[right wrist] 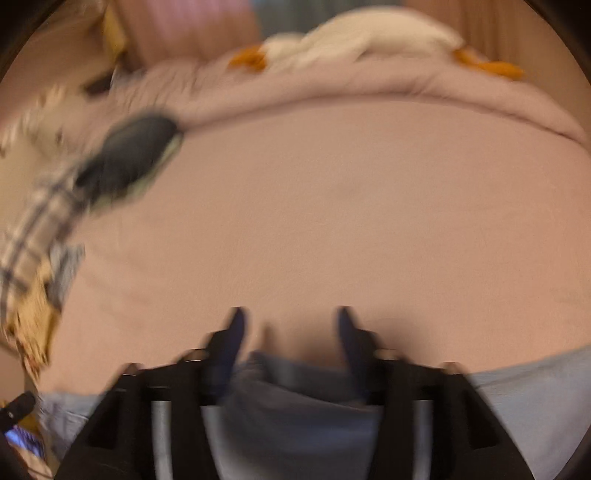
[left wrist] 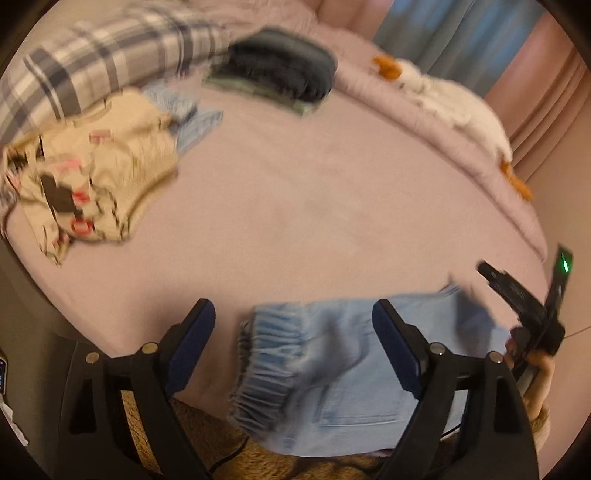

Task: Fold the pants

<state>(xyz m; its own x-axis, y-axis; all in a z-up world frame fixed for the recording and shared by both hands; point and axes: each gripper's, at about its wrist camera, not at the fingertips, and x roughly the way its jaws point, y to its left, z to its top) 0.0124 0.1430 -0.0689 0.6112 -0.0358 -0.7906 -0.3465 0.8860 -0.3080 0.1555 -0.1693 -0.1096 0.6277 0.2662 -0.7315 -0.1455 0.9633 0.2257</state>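
From the left wrist camera, the left claw (left wrist: 293, 314) stands wide open, its two blue-padded fingers (left wrist: 197, 332) spread apart with nothing between them but cloth below. The light blue denim pants (left wrist: 332, 369) lie bunched at the near edge of the bed (left wrist: 295, 206), the gathered elastic waistband (left wrist: 258, 365) turned toward the left finger and the right finger lying over the fabric. At the right edge the right claw (left wrist: 517, 295) shows as a dark shape with a small green light, held in a hand (left wrist: 535, 365). Farther off on the pink sheet sit a cream printed garment (left wrist: 88, 184) at the left, a plaid blanket (left wrist: 103, 62) behind it, a dark folded stack (left wrist: 280, 70) near the top, and a white plush goose (left wrist: 454, 103) with orange beak and feet on the far right. The print on the cream garment is too blurred to read; no brand or label is legible.

The right wrist camera is badly smeared. The right claw (right wrist: 290, 332) appears open, its fingers apart, and the pants (right wrist: 295, 417) fill the lower part beneath and between them, seemingly not pinched. The bed (right wrist: 332, 206) stretches ahead, with the dark folded stack (right wrist: 125, 158) at the left, the plaid blanket (right wrist: 29, 229) beside it, and the plush goose (right wrist: 362, 33) along the far edge.
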